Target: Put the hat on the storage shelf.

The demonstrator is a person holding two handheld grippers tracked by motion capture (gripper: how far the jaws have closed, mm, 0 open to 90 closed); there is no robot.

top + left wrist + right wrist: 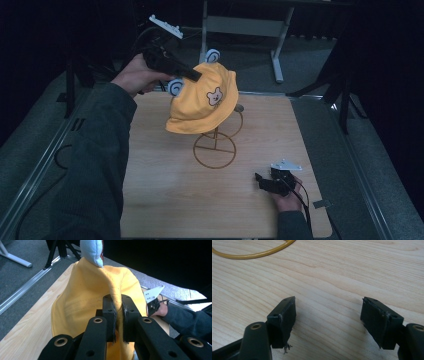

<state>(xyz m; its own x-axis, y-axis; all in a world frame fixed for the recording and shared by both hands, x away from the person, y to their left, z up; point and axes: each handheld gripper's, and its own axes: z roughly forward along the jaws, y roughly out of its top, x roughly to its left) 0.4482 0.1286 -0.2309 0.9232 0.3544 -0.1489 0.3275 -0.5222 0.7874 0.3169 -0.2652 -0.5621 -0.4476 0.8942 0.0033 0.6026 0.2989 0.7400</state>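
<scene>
Yellow hat (202,102) pinched by left tool (117,315), over wire stand (215,147), wooden table (165,195)

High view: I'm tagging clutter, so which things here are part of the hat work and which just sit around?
In the job:
yellow hat, pinched in the left gripper
gold wire stand under it

Just around:
right gripper, open, idle above the wooden table
grey frame legs beyond the table
</scene>
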